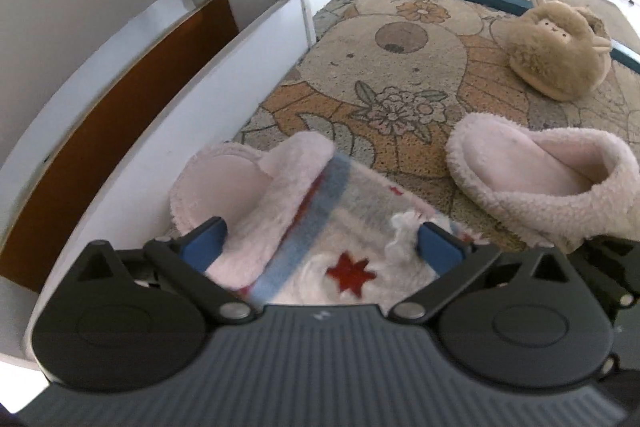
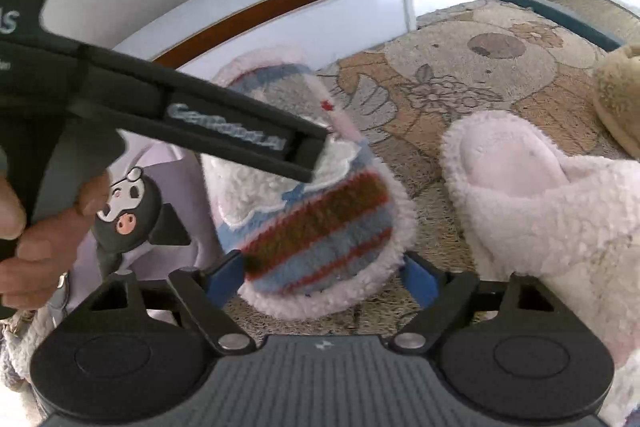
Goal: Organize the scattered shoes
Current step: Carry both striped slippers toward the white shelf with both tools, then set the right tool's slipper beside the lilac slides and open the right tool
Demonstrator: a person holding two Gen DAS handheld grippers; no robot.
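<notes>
Fleecy striped slipper [image 1: 320, 227] between both grippers' parted fingers [image 1: 438, 247], apparently unclamped.

Left hand-held gripper [image 1: 320, 247]: black ribbed body, two round black side discs, black link arms with silver rivets, blue finger pads [image 1: 206, 245]
Right hand-held gripper [image 2: 320, 277]: same black ribbed body, small white mark at top centre, blue pads [image 2: 226, 275]
Strap [image 2: 224, 131]: black, white lettering, partly blurred
Charm [image 2: 128, 215]: dark cartoon figure with pink nose
</notes>
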